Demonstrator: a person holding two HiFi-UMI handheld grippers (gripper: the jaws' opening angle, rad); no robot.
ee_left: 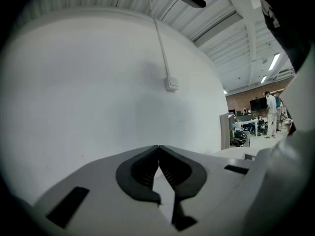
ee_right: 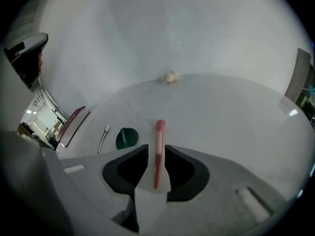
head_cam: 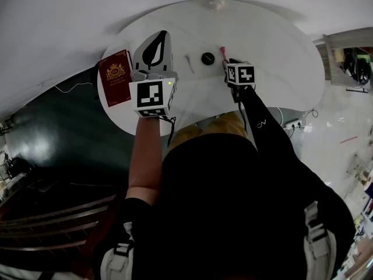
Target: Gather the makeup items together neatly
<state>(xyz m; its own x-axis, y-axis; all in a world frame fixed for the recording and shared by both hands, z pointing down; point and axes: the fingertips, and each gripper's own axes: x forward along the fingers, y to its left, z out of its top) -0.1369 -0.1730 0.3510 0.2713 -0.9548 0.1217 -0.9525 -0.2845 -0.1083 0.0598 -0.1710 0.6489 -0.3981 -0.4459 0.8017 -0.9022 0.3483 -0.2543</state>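
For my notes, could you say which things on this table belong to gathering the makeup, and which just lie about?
Job: pink makeup stick, between the open jaws of the right gripper; green compact; slim silver tool.
Lying about: red booklet; small pale ball.

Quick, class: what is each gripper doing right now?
Left gripper: shut, empty.
Right gripper: open, pink stick lying between its jaws, not gripped.

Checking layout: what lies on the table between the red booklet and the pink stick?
A thin silver pin and a round green disc, seen in the right gripper view.
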